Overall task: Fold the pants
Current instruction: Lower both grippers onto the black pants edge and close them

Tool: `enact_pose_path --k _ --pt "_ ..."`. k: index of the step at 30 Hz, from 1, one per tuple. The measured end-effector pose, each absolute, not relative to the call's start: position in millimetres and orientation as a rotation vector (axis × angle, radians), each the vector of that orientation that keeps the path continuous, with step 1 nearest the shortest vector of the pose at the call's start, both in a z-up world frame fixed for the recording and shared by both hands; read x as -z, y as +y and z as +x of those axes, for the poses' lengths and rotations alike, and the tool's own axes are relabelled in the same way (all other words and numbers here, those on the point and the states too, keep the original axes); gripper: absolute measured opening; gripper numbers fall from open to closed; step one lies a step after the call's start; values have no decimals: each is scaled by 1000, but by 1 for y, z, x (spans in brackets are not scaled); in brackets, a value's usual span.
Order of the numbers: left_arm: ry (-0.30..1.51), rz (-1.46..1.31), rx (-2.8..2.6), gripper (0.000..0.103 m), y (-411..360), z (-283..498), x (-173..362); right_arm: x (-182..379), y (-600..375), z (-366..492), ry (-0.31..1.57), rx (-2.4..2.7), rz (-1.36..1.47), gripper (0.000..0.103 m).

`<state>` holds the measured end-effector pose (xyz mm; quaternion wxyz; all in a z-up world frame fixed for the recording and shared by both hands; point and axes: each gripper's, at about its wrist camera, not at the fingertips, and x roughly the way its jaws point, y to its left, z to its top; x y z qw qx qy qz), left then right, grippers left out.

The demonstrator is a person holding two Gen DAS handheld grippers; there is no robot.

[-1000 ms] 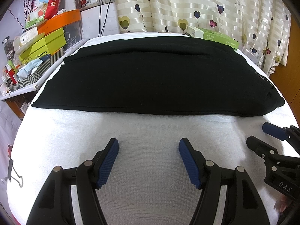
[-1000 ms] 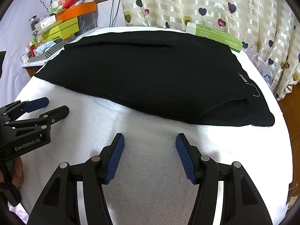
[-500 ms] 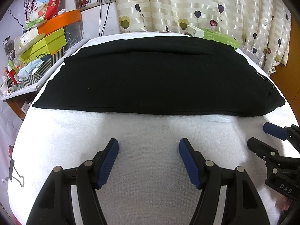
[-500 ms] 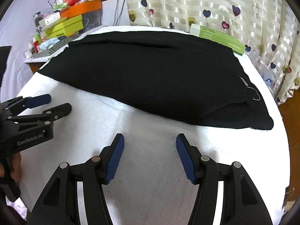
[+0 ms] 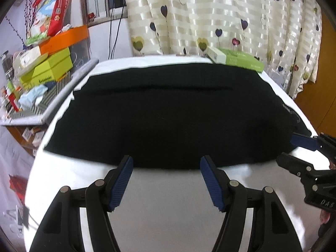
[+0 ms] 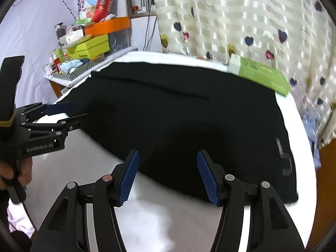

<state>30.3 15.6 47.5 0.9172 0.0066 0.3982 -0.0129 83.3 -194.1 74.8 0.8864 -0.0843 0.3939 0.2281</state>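
Black pants (image 5: 174, 117) lie flat, folded lengthwise, across a bench (image 5: 168, 205) covered in white towelling, filling most of its far half; the waistband end, with pale lettering, is at the right. The left gripper (image 5: 166, 180) has its jaws wide open, empty, with the blue-padded tips just at the near edge of the cloth. The right gripper (image 6: 167, 174) is likewise spread open and holds nothing, its tips over the near hem toward the waistband end.

A green and white carton (image 5: 235, 59) sits at the far right corner, touching or just beside the far edge of the pants. Beyond the bench hangs a cream striped curtain (image 5: 210, 14) printed with hearts. To the left a cluttered side shelf holds yellow-green boxes (image 5: 48, 67), an orange box (image 5: 65, 38) and a red printed package (image 5: 50, 10).

The left wrist view shows the right gripper's tips reaching the waistband corner. The right wrist view alone shows a hand (image 6: 12, 172) gripping the left tool's handle, and its tips at the pants' left near edge.
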Motion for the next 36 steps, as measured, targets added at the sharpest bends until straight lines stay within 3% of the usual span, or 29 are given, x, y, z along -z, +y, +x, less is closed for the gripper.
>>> enact_pose_path --k 20,36 --pt "805 70 29 66 88 227 -59 -57 -181 306 888 -600 -284 58" --pt "943 167 56 66 108 340 -8 -19 -140 420 958 -708 -409 58"
